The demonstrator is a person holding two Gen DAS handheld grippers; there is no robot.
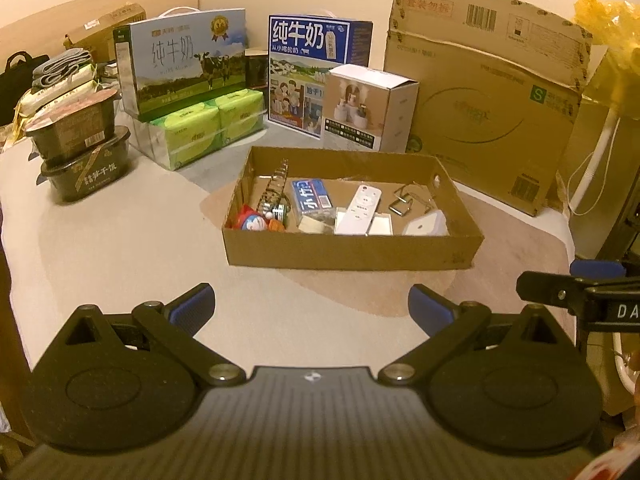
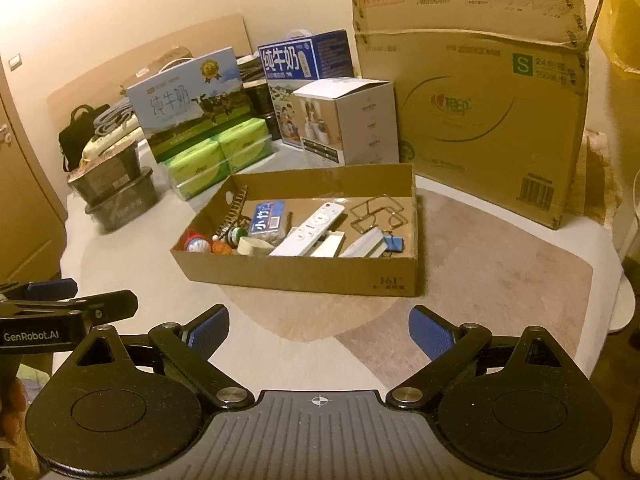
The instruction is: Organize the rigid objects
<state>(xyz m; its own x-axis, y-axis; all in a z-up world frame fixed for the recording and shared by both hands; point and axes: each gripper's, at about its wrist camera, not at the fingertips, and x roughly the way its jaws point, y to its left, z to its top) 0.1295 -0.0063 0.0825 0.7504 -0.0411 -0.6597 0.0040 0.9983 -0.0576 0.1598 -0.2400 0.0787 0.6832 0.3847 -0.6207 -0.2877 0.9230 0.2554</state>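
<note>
A shallow cardboard tray (image 1: 352,252) (image 2: 296,274) sits on the pale surface ahead of both grippers. It holds a white remote (image 1: 360,208) (image 2: 312,228), a blue card box (image 1: 310,200) (image 2: 270,220), a Doraemon toy (image 1: 252,222) (image 2: 198,245), a bead string (image 1: 276,184), a wire frame (image 2: 378,212) and small white pieces. My left gripper (image 1: 312,312) is open and empty, short of the tray. My right gripper (image 2: 320,332) is open and empty too. The right gripper's finger shows at the left wrist view's right edge (image 1: 576,292).
Behind the tray stand two milk cartons (image 1: 184,64) (image 1: 316,72), a green tissue pack (image 1: 208,128), a white product box (image 1: 368,108) and a large cardboard box (image 1: 488,92). Stacked black food bowls (image 1: 80,152) stand at the left.
</note>
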